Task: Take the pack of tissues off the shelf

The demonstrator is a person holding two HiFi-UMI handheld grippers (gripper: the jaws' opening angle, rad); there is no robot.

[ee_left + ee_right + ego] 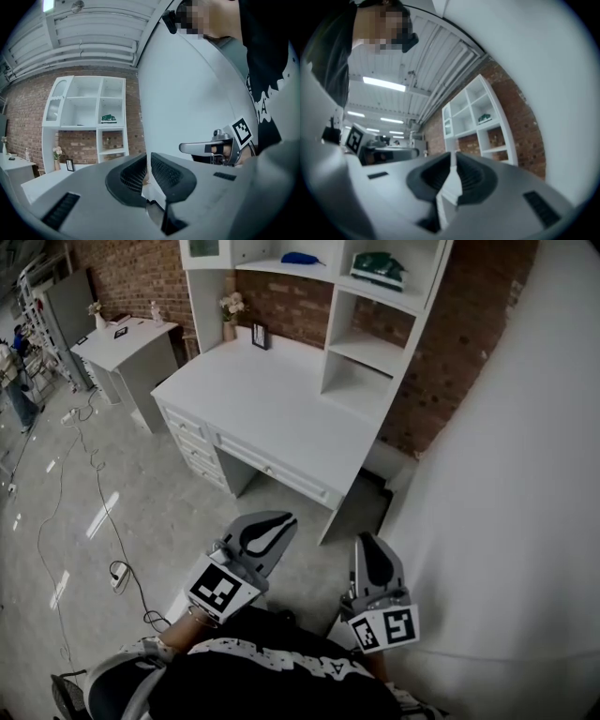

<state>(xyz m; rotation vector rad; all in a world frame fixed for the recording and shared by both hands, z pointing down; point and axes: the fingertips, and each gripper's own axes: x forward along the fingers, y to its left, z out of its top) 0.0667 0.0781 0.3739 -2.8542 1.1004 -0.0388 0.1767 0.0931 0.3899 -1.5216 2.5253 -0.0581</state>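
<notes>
Left tool (277, 521) and right tool (367, 542) both clenched, holding nothing, well apart from the green tissue pack (378, 268) lying on the white shelf (398, 298).

The desk (272, 409) stands against the brick wall (141, 268), with the shelf unit (375, 343) on its back and right edges. The pack of tissues (379, 268) lies in the unit's right column, above two lower compartments; a flat item (302, 258) lies on the shelf to its left. A vase of flowers (231, 315) and a picture frame (260, 336) stand side by side at the desk's back. A smaller table (122, 343) stands further left, with cables (94, 474) on the floor (169, 512) before it. The left gripper (279, 521) and right gripper (367, 540) sit side by side before the desk
</notes>
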